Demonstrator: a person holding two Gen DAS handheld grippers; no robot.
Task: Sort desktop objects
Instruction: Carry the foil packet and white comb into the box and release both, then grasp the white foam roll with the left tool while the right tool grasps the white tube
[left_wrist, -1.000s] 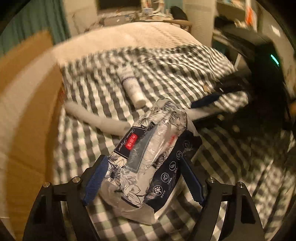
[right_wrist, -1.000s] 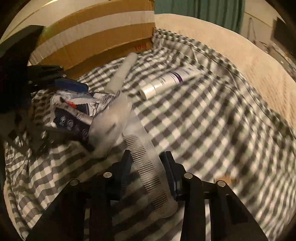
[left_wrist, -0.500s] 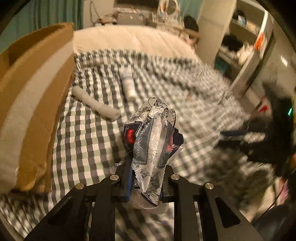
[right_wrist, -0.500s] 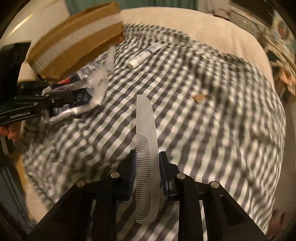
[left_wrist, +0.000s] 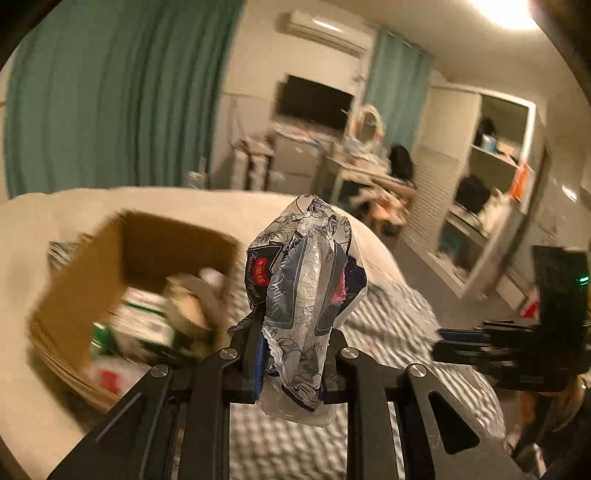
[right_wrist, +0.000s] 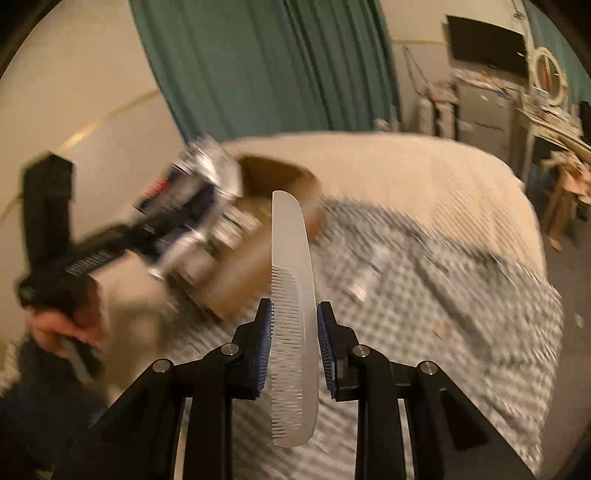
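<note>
Your left claw (left_wrist: 291, 363) is clamped on a crinkly floral-print plastic tissue pack (left_wrist: 304, 291) in black, white and clear film with a red label. Pack stands nearly upright between the blue pads, its lower end poking out below them. It's lifted clear of the bed, beside and right of the open brown cardboard box (left_wrist: 122, 266) in the left wrist view. The box sits on the beige bed cover (left_wrist: 207, 203), with blurred packets and cartons inside. In the right wrist view the left claw (right_wrist: 177, 236) shows at far left, angled up and rightward toward the box (right_wrist: 280, 177), your hand (right_wrist: 64, 325) wrapped around its handle low in the frame. Heavy motion blur there.

Your right claw (right_wrist: 294, 332) is closed on a frosted translucent plastic comb (right_wrist: 293, 295). The comb is held by its toothed section, teeth facing left, plain tapered handle pointing away from you toward the box. It's up in the air over the grey-and-white checked cloth (right_wrist: 424, 295) spread on the bed. The right claw is roughly level, aimed forward. From the left wrist view, the right claw (left_wrist: 461, 341) is at the right edge, pointing left, comb not discernible there.

A small white tube-like item (right_wrist: 360, 291) lies on the checked cloth, too blurred to tell more.
</note>
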